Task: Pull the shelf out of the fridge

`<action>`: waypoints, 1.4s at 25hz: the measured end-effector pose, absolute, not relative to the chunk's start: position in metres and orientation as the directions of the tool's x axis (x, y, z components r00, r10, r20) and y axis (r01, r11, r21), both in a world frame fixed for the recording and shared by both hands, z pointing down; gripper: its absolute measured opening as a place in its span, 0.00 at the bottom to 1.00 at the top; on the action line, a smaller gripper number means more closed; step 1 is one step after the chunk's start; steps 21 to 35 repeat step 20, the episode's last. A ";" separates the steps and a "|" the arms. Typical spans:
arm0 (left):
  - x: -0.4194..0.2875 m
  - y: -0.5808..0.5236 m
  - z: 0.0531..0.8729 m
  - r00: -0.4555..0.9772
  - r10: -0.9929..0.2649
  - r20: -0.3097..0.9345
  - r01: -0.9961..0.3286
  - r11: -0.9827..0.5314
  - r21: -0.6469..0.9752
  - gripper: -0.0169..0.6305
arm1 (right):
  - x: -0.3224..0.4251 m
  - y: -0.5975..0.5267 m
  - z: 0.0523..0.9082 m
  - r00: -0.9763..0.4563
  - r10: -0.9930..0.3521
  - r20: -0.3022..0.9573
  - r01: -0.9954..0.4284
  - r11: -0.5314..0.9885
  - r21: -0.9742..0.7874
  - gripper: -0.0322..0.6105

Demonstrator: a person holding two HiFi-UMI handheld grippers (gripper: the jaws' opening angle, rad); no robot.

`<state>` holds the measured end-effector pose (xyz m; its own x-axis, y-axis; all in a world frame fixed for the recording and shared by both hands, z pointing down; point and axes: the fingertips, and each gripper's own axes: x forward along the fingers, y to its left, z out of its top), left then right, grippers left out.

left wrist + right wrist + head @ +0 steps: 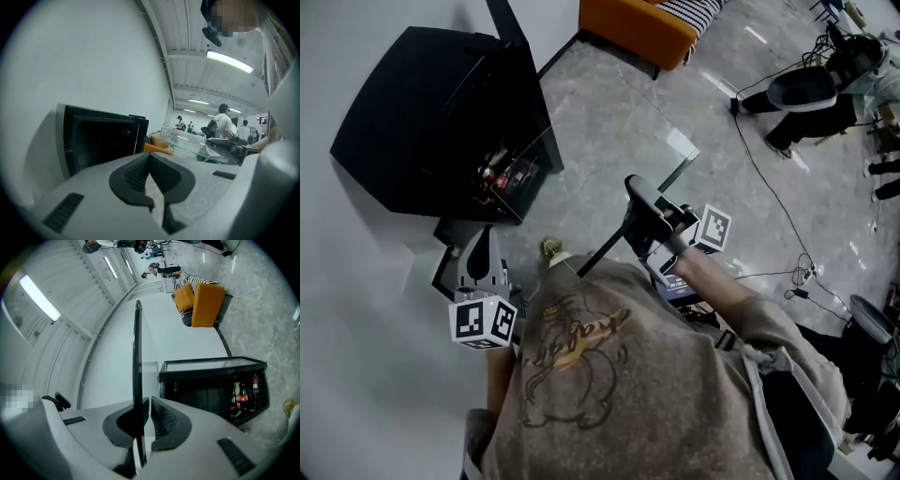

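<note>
Head view: the black fridge (441, 112) stands on the grey floor (609, 103) against a white wall, its door open and bottles (502, 173) showing inside. The left gripper (484, 239) hangs just in front of the fridge, pointing towards it. The right gripper (639, 197) is further right, over the floor. It holds the glass shelf (602, 253), which is out of the fridge and spreads flat above the floor. An orange sofa (637, 28) sits at the top.

Left gripper view: the left gripper (151, 164) has its jaws drawn together, with only a sliver of floor showing between them and nothing held. The fridge (101, 140) is ahead at the left, dark inside. The glass shelf (187, 140) shows at the right.

Right gripper view: the jaws of the right gripper (143, 404) are clamped on the shelf (137, 362), seen edge-on as a thin dark line running away from them. The fridge (211, 385) lies to the right with its bottles (241, 397) visible, and the sofa (204, 303) beyond it.
</note>
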<state>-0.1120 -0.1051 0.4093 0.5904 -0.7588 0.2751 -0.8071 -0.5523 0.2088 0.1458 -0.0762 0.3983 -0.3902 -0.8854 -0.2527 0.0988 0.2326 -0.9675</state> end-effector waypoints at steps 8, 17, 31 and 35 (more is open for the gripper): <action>-0.115 -0.098 0.418 0.588 -0.758 0.283 -0.809 -0.542 0.230 0.04 | 0.142 -0.087 0.396 -0.439 -0.862 -0.254 0.092 0.238 -0.967 0.10; -0.116 -0.094 0.414 0.588 -0.758 0.282 -0.808 -0.538 0.240 0.04 | 0.138 -0.088 0.392 -0.453 -0.850 -0.269 0.109 0.247 -0.963 0.10; -0.118 -0.094 0.415 0.579 -0.765 0.282 -0.814 -0.526 0.245 0.03 | 0.137 -0.092 0.393 -0.461 -0.845 -0.270 0.103 0.251 -0.962 0.10; -0.118 -0.094 0.415 0.579 -0.765 0.282 -0.814 -0.526 0.245 0.03 | 0.137 -0.092 0.393 -0.461 -0.845 -0.270 0.103 0.251 -0.962 0.10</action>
